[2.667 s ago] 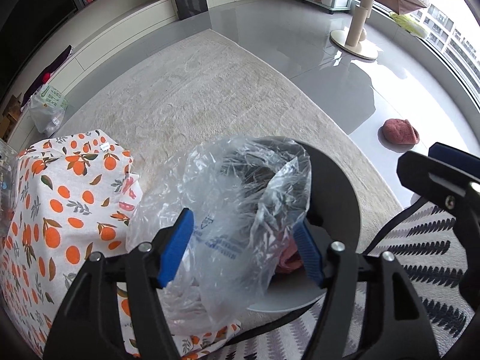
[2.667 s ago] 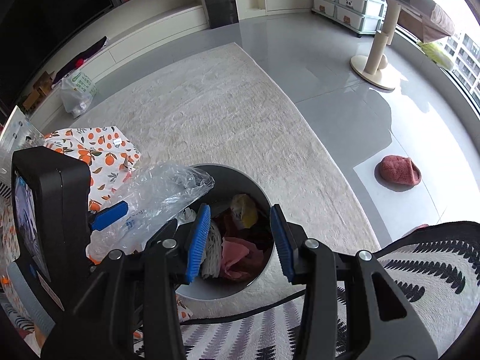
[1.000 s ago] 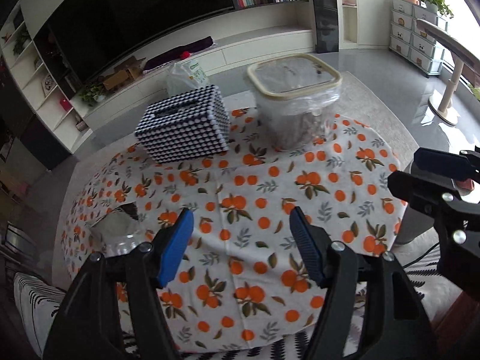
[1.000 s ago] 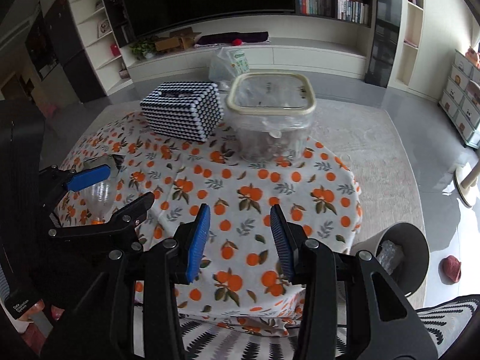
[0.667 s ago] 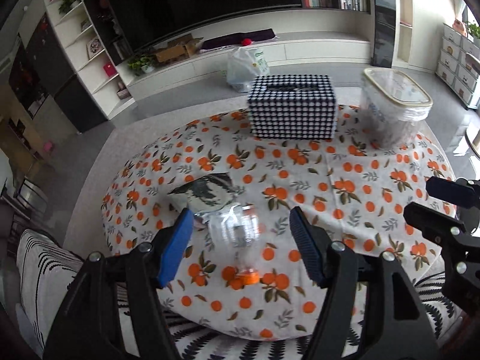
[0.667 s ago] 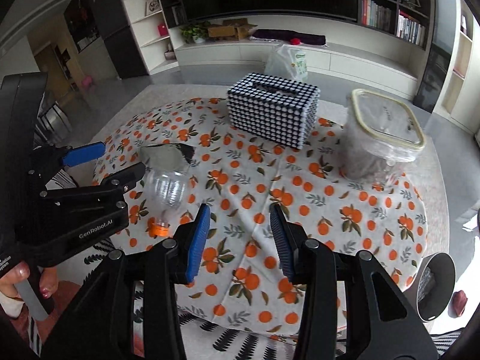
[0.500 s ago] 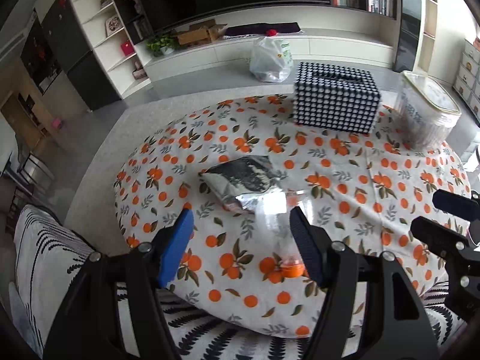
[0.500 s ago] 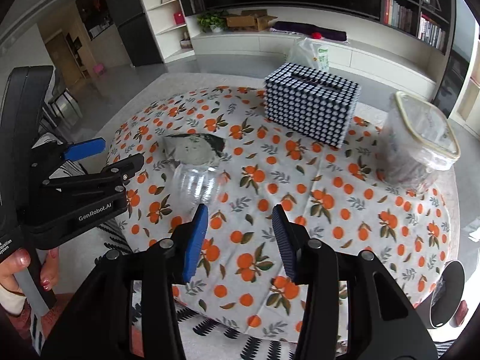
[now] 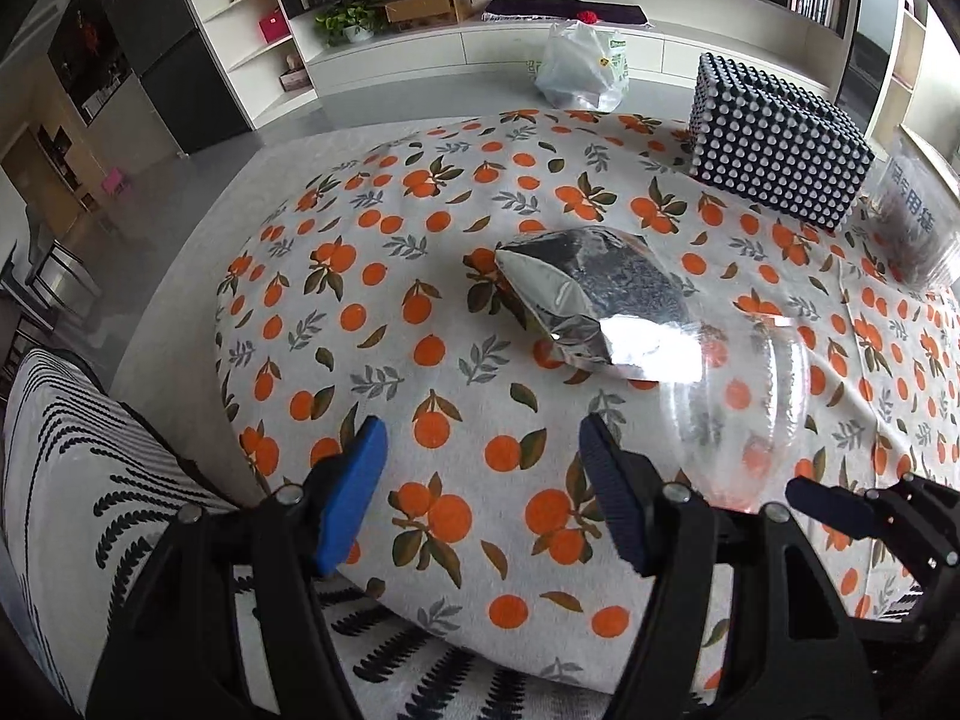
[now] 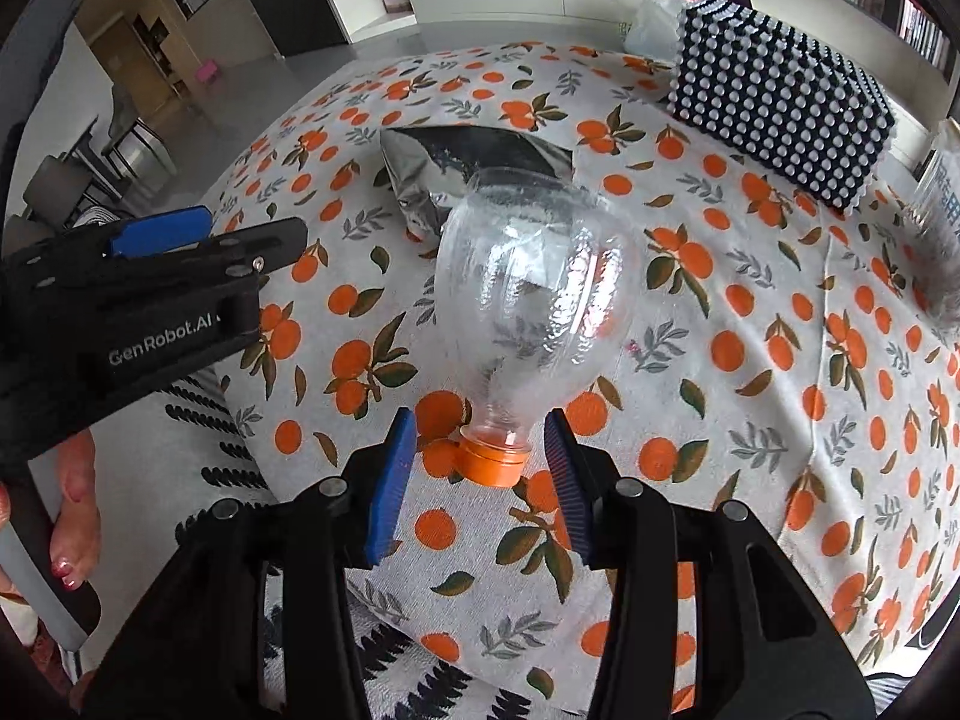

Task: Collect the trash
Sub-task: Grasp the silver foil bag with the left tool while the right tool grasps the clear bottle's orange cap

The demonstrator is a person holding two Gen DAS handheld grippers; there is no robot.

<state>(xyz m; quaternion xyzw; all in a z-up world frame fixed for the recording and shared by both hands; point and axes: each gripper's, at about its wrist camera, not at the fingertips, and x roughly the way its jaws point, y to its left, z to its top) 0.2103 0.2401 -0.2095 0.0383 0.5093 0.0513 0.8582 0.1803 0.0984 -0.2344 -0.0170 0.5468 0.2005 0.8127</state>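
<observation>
Right wrist view: the right gripper stands spread around the orange cap of an empty bottle lying on the table. Light, thin-walled and slippery, it is probably best pinched at the stiff neck. The left gripper hangs released nearby.

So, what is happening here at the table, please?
A person is collecting trash with a gripper in each hand. The right gripper is open, with the orange cap of a clear plastic bottle lying between its fingers, not yet gripped. The left gripper is open too and holds nothing. A silver foil bag lies just behind the bottle on the orange-print tablecloth.
</observation>
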